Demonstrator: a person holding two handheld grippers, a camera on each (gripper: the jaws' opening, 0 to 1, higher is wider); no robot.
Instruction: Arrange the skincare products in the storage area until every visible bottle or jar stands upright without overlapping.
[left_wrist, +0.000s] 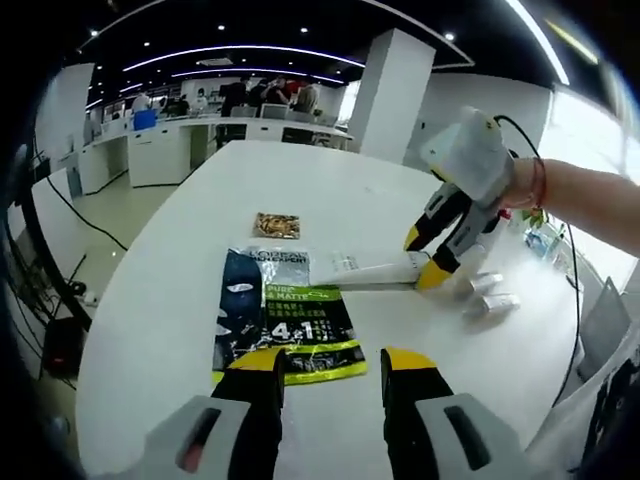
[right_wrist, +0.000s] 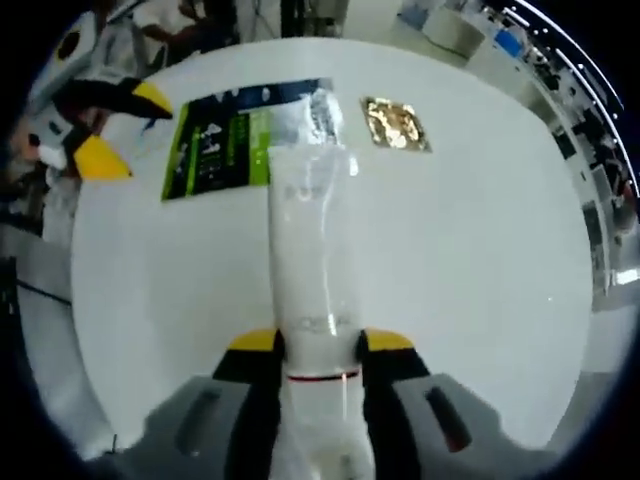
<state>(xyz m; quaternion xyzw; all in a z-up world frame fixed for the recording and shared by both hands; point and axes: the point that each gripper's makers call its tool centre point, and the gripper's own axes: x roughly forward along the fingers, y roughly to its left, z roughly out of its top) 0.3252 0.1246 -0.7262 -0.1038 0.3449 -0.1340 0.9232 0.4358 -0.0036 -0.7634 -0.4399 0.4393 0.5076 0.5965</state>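
The right gripper (right_wrist: 320, 345) is clamped on a white tube (right_wrist: 310, 260): in the right gripper view its two yellow-tipped jaws press against either side of the tube near a thin red band, and the tube runs straight away from the camera with its flat crimped end lying over the edge of a dark blue and green sachet (right_wrist: 240, 135). In the left gripper view the same gripper (left_wrist: 425, 258) comes in from the right, held by a hand (left_wrist: 520, 185) with a red band at the wrist, and the tube (left_wrist: 365, 268) lies roughly level in its jaws, its far end reaching over the top right corner of the sachet (left_wrist: 283, 318). The left gripper (left_wrist: 328, 362) hovers just above the near edge of the sachet with its jaws parted and nothing between them; it also shows at the upper left of the right gripper view (right_wrist: 110, 130). The sachet lies flat on the white table (left_wrist: 180, 260). Beyond it, apart from it, lies a small gold packet (left_wrist: 277, 225), also flat. Just past the right gripper in the left gripper view, two small white items (left_wrist: 490, 295) lie on their sides on the table, too blurred to identify.
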